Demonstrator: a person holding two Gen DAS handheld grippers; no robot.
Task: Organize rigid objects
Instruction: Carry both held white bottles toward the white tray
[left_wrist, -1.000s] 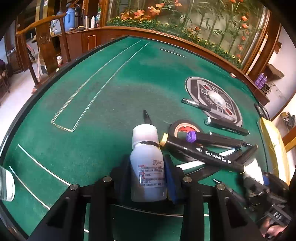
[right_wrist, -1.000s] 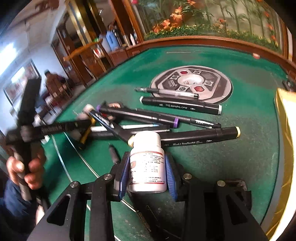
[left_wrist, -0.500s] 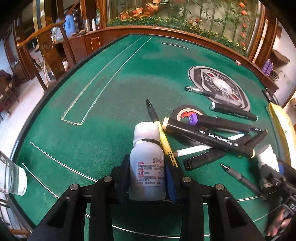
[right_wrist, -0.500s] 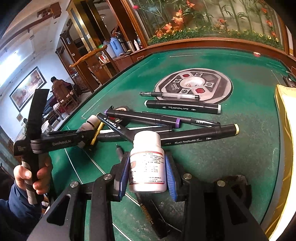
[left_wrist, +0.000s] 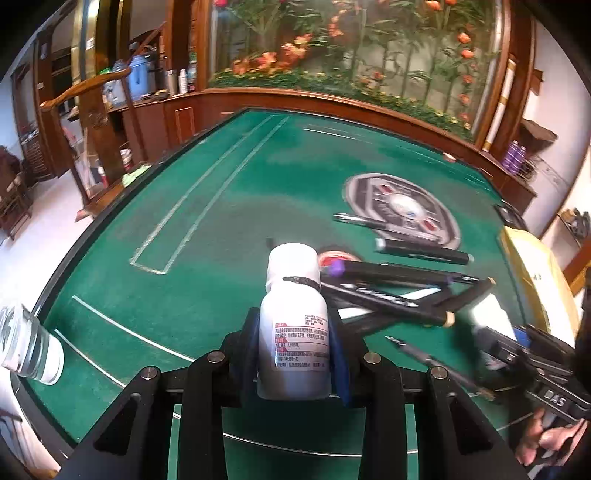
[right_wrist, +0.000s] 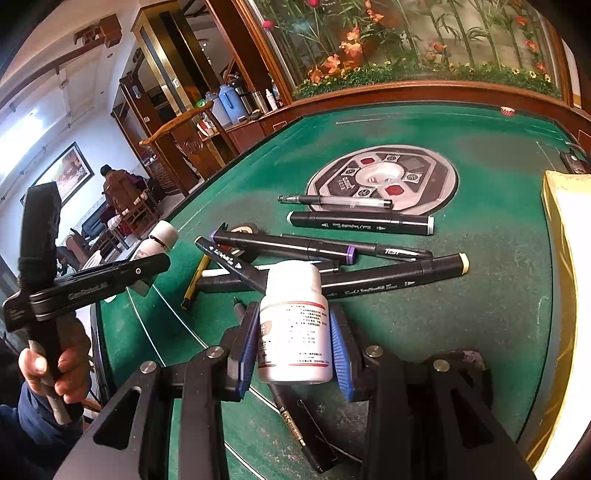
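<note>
Bottles: I count two white ones, one clamped in my left gripper (left_wrist: 295, 347), one (right_wrist: 293, 325) in my right gripper (right_wrist: 293, 347), above a green table (right_wrist: 498, 295) holding five black markers (right_wrist: 360, 223).

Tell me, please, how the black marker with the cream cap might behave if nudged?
The black marker with the cream cap looks stiff and probably light. Its long barrel lies flat on the green felt, so it may roll or pivot against the neighbouring pens.
</note>
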